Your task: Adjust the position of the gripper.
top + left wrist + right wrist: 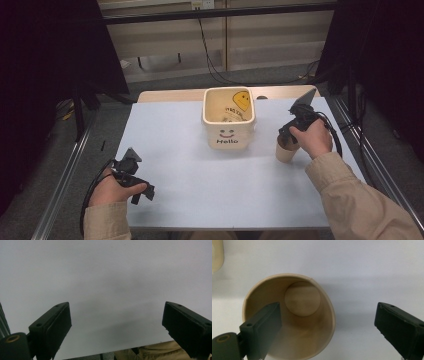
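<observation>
A tan paper cup stands upright on the white table, right of a cream bin that bears a smiley face and the word Hello. My right gripper hovers just over the cup and points down into it. Seen from the right gripper view, the cup is empty; one jaw is inside its rim and the other outside, so my right gripper is open astride the near wall. Near the front left edge my left gripper rests low and open; its jaws hold nothing over bare tabletop.
The bin holds crumpled wrappers and a yellow smiley item. Metal rails run along both sides of the table. Dark curtains flank the scene and cables hang at the back.
</observation>
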A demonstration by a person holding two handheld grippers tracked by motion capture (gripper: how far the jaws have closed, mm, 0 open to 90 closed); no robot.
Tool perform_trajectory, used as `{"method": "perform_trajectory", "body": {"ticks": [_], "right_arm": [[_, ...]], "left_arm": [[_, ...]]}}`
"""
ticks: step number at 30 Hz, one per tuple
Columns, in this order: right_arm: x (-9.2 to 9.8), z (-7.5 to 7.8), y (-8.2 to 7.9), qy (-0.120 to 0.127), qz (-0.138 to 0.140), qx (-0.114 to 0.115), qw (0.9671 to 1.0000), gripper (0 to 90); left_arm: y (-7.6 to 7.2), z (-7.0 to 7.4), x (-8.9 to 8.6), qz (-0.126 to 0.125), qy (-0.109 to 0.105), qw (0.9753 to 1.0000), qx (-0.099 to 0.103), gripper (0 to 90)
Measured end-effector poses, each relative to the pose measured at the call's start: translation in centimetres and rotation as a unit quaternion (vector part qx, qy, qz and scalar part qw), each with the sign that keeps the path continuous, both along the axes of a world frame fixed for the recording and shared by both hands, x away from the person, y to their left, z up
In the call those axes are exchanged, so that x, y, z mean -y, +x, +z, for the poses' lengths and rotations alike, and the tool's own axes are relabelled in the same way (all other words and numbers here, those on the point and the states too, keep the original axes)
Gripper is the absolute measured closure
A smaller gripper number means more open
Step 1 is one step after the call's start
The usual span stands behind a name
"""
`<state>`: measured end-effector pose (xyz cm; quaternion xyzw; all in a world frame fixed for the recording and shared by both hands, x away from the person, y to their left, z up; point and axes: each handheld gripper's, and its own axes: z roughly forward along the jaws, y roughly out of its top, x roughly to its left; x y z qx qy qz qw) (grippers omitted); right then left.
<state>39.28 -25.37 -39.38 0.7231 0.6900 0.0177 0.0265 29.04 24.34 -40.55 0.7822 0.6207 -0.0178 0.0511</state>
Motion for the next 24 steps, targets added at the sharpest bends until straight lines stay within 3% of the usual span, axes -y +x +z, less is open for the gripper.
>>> {"method": "perform_trajectory", "body": {"ticks": [2,11,24], "right_arm": [[0.2,0.0,-0.1,0.0,0.007,0.003,1.0,7.1],[0.3,0.8,-0.3,0.011,-0.007,0.002,0.9999,7.9],[0.9,3.9,-0.4,0.007,-0.008,-0.002,0.9999,8.1]], "left_arm": [[0.0,0.0,0.0,-0.002,-0.002,1.0,0.004,8.6],[0.1,0.1,0.3,-0.006,-0.001,1.0,0.003,8.5],[0.2,-0.1,0.4,-0.006,-0.002,1.0,0.0,8.6]]}}
